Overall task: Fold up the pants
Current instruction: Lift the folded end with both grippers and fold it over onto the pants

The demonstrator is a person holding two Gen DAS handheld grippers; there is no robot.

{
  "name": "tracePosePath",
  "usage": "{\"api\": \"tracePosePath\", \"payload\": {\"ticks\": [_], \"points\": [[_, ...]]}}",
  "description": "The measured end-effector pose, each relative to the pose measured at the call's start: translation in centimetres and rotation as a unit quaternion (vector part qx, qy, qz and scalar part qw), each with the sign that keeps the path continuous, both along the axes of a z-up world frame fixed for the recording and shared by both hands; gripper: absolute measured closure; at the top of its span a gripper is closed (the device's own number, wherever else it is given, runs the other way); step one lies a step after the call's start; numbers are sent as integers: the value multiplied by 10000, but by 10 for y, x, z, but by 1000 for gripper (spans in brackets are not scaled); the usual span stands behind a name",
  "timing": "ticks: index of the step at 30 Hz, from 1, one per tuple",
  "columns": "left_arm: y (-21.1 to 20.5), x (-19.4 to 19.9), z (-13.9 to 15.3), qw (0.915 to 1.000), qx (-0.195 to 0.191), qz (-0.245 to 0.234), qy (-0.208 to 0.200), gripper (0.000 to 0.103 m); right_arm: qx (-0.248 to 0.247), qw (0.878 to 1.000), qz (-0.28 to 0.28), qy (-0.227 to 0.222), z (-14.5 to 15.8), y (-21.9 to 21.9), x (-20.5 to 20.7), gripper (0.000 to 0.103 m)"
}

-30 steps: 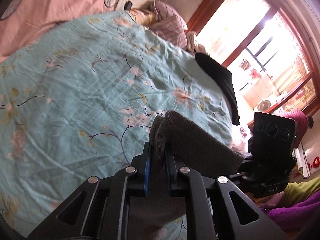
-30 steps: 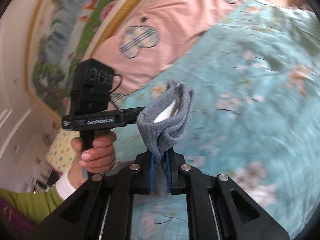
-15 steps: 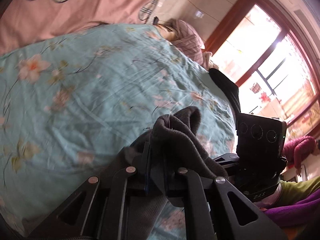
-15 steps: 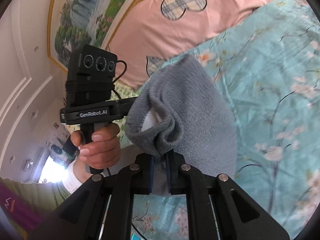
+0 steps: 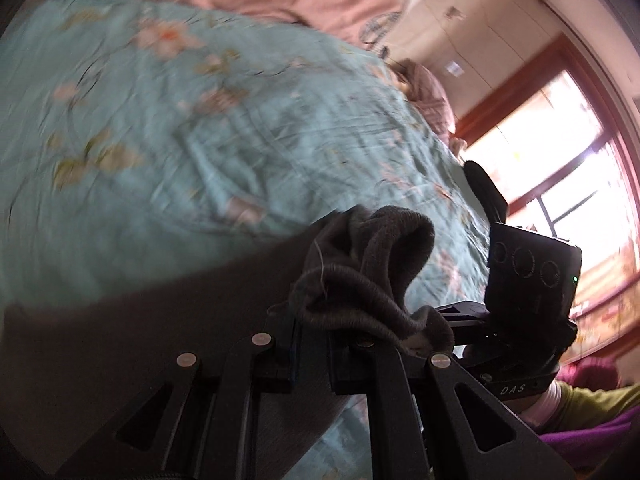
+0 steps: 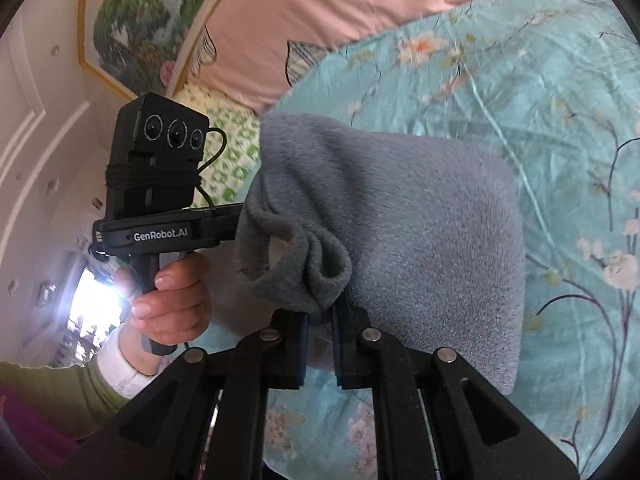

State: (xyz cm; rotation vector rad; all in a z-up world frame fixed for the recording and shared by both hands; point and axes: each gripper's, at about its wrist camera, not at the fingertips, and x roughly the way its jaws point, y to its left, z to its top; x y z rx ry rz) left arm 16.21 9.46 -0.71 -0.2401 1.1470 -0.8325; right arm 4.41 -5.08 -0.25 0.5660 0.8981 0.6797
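A: While both cameras look across the bed, where are the pants (image 6: pixel 400 232)?

B: Held up off the teal floral bedspread (image 6: pixel 540 80), between the two grippers. Grey, fleecy. In the right wrist view a broad panel hangs to the right of the fingers, with bedspread showing past its right and lower edges.

A: Right gripper (image 6: pixel 320 322)?

B: Clamped on a bunched edge of the pants; fabric puckers just above the fingertips, jaws close together with cloth between.

A: Left gripper (image 5: pixel 312 328)?

B: Same. Pinched on a rolled, ribbed edge of the pants (image 5: pixel 372 264), which folds over the right finger. Fabric falls away dark to the lower left. That view is blurred over the bedspread (image 5: pixel 200 128).

A: Hands?

B: Left hand (image 6: pixel 172 304) is seen from the right wrist, wrapped round the handle of the other unit, green sleeve with white cuff. In the left wrist view the right unit's camera block (image 5: pixel 532 276) stands just right of the pants; the hand under it is mostly hidden.

A: Surroundings?

B: Pink pillow (image 6: pixel 340 4) at the head of the bed, framed landscape picture (image 6: pixel 140 12) on the wall, bright window (image 5: pixel 568 184) with a red-brown frame.
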Motion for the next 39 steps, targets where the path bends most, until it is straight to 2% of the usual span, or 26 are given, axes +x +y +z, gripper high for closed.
{"api": "tracePosePath", "payload": {"ticks": [8,11,12,13,14,17,22,24,29,34,38,39], "points": [[26,-13,-30,9981,-5,536,312,95,-391,9986,172,311,-18,18,4,86],[35,-17,-33,9968,-29,703,374,95,-377,9985,269,299,-17,22,2,66],[38,-18,-33,9964,-23,751,390,95,-348,9984,334,279,-16,25,2,54],[41,-19,-33,9961,-33,792,399,95,-351,9983,402,230,-13,28,0,48],[45,-20,-32,9956,-55,841,402,95,-416,9981,423,181,-12,32,-2,47],[55,-25,-27,9942,-22,1021,337,95,-623,9968,491,115,-9,39,-5,46],[76,-38,-22,9899,-28,1387,306,94,-529,9972,526,85,-5,37,-8,46],[84,-44,-22,9880,-48,1512,296,91,-515,9974,498,44,-1,36,-10,46],[103,-59,-20,9804,-4,1952,257,91,-512,9974,494,-123,11,33,-15,46],[126,-83,-14,9684,-88,2482,225,88,-501,9970,492,-331,24,35,-16,46],[147,-111,-7,9518,-60,3067,96,72,-520,9961,556,-456,33,41,-10,46],[152,-118,-5,9473,-72,3202,77,71,-540,9956,581,-492,35,44,-8,46]]}}
